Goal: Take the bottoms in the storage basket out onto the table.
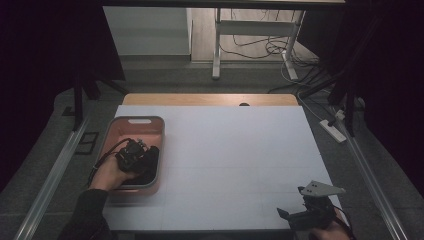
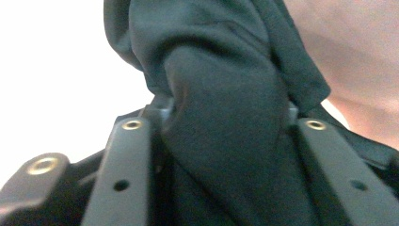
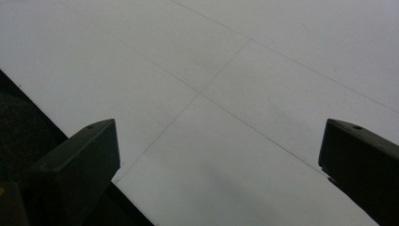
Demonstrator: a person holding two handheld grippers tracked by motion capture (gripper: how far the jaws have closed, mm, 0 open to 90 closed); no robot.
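Note:
A pink basket (image 1: pixel 137 119) stands at the left of the white table. Inside it lies a dark cloth (image 1: pixel 150 169). My left gripper (image 1: pixel 146 159) reaches down into the basket from the near side, a hand behind it. In the left gripper view the dark cloth (image 2: pixel 221 84) bunches up between the two black jaws, and my left gripper (image 2: pixel 225 120) is shut on it, pinching a fold. Pink basket wall (image 2: pixel 357 56) shows behind the cloth. My right gripper (image 1: pixel 296 214) rests at the table's near right corner; in its own view my right gripper (image 3: pixel 219 141) stands open over bare white table.
The white table top (image 1: pixel 235 150) spreads between the basket and the right gripper, with a wooden edge (image 1: pixel 210 99) at the far side. A power strip (image 1: pixel 334 129) and cables lie on the floor to the right. Metal rails run along both sides.

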